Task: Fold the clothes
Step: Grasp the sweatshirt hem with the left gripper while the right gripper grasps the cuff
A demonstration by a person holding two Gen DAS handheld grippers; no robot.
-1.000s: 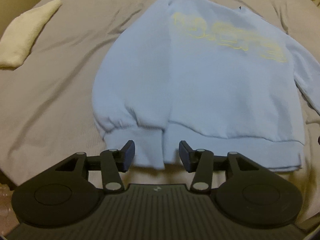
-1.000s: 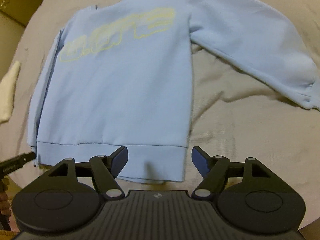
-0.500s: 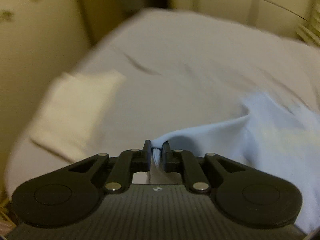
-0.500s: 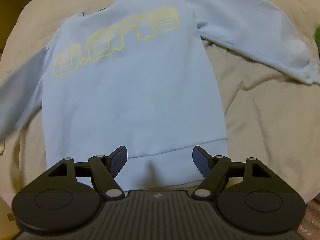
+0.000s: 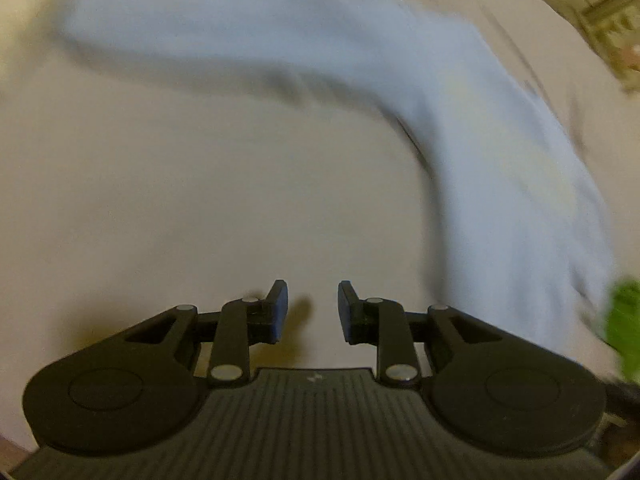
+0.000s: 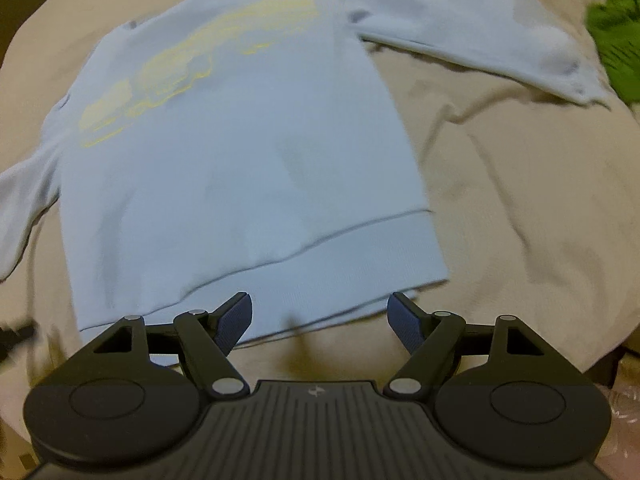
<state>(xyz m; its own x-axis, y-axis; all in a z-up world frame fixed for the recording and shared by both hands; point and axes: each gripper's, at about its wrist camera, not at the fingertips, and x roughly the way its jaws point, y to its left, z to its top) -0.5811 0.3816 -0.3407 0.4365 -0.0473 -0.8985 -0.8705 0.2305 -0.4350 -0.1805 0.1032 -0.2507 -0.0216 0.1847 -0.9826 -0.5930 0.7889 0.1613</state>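
Item: pale blue sweatshirt (image 6: 240, 152) — flat on beige bedsheet (image 6: 520, 200), frame centre, sleeves out.
Left gripper (image 5: 313, 306): jaws opening, nothing between, over bare sheet.
Right gripper (image 6: 320, 318): spread, empty, above hem at lower centre.
Advice — pinch hem corners squarely, lift evenly.

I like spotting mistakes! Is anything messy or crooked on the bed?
A little. The light blue sweatshirt lies flat, but skewed, its hem slanting, and its sleeve sticks out sideways, unfolded. The tan sheet beside it is wrinkled. A bright green thing sits past the cuff, too blurred to name.
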